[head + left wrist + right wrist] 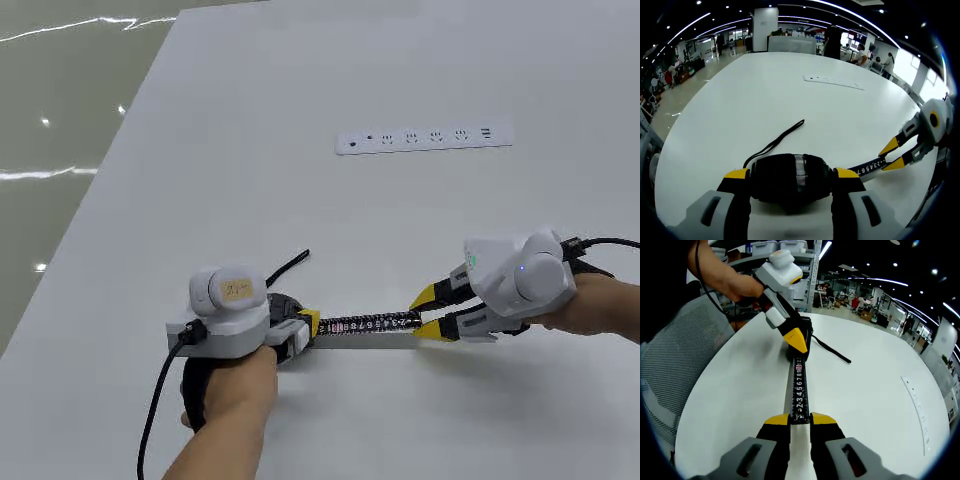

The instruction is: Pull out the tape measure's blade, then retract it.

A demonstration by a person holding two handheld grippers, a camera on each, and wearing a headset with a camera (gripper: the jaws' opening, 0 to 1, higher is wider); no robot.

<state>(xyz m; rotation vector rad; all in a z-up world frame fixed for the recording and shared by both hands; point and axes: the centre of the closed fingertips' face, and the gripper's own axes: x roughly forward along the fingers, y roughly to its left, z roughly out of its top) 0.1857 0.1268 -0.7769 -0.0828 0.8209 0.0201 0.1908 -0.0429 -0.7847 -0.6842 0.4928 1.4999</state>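
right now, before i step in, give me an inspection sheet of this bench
surface: white table
job's things: black tape measure case sits on the table, blade drawn out part way, black strap lying loose behind it
clutter: white power strip on the far side
grippers: left gripper shut on the case; right gripper shut on the blade's end
cables: left cable and right cable, both black
surroundings: glossy floor, mesh chair

Black tape measure case (790, 177); white-numbered black blade (799, 390); white table (300, 150).
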